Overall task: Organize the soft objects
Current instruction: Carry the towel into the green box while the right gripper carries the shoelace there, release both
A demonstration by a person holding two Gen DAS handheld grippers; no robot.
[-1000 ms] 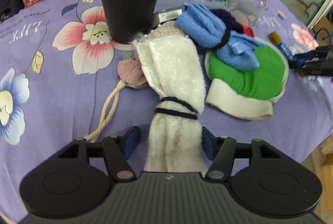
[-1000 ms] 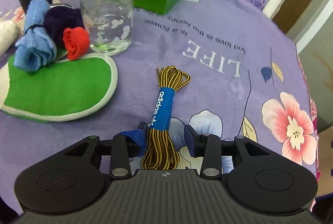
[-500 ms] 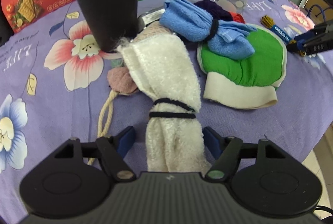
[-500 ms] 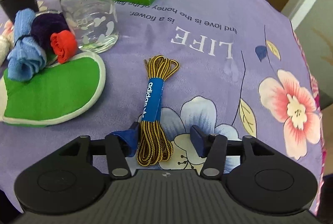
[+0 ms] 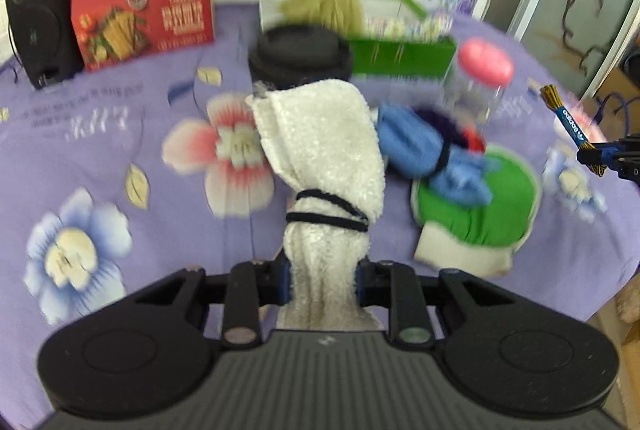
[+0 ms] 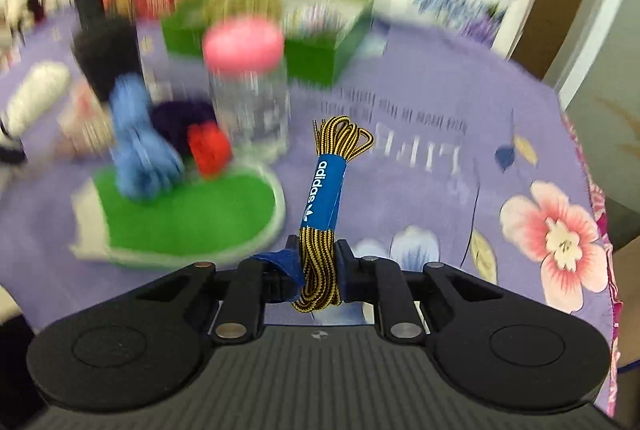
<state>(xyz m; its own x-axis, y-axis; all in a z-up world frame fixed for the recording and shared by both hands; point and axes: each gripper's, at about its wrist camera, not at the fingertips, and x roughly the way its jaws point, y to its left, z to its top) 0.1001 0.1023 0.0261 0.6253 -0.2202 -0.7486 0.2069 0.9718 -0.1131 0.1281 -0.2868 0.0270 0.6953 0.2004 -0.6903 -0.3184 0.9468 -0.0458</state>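
You are holding a two-finger gripper in each hand above a round table covered by a purple flowered tablecloth (image 5: pixel 120 118).

Your left gripper (image 5: pixel 323 280) is closing on a rolled white fluffy towel (image 5: pixel 320 158), and its blue pads are already pressing into the towel's lower end from both sides. A black hair tie (image 5: pixel 326 210) is wrapping the roll just above the pads. The towel is sticking up and away from the gripper, off the cloth, partly covering a black lidded cup (image 5: pixel 300 56) behind it.

Your right gripper (image 6: pixel 318 262) is pinching a bundle of yellow-and-black shoelaces (image 6: pixel 320 266), jaws pressed tight around its lower part. A blue paper band (image 6: pixel 322 190) with white lettering is circling the bundle's middle, and the looped ends are pointing away from you. In the left wrist view the same laces (image 5: pixel 570 118) are showing at the far right edge, lifted clear of the cloth.

Lying on the table between your two grippers are a green mitt with a white cuff (image 5: pixel 480 206), and resting on it a blue cloth bundle (image 5: pixel 424 158) tied with a dark band, next to a dark purple roll (image 6: pixel 180 118) and a red roll (image 6: pixel 208 148). Just behind them a clear jar with a pink lid (image 6: pixel 244 70) is standing upright. Farther back are sitting a green open box (image 5: pixel 400 50) holding soft things, a red snack box (image 5: pixel 144 18) and a black speaker (image 5: pixel 36 22). Both views are blurring.
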